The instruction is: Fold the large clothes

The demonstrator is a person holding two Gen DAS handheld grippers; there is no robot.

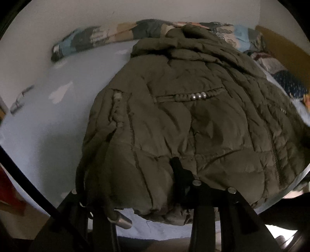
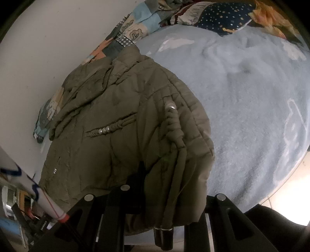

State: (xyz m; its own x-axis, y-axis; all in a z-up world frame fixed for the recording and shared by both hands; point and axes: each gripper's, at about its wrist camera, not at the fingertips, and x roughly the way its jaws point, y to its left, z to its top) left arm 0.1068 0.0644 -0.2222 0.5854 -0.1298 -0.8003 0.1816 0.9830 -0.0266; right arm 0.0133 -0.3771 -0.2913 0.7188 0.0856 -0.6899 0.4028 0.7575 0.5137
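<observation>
An olive-green quilted jacket (image 1: 184, 116) lies on a light blue bed cover (image 1: 48, 120), hood end toward the far wall. It has a braided trim with silver beads. My left gripper (image 1: 153, 186) is shut on the jacket's near hem, which bunches over its fingers. In the right wrist view the same jacket (image 2: 108, 124) fills the left half. My right gripper (image 2: 162, 186) is shut on the jacket's near hem edge, fabric and a drawstring hanging over the fingers. A drawstring with a metal tip (image 1: 122, 221) dangles by the left gripper.
A patchwork quilt (image 1: 93, 36) lies bunched along the white wall behind the jacket. A star-patterned pillow (image 2: 222, 17) sits at the bed's far right. The blue bed cover (image 2: 251, 97) stretches to the right of the jacket. Floor tiles show at the lower right.
</observation>
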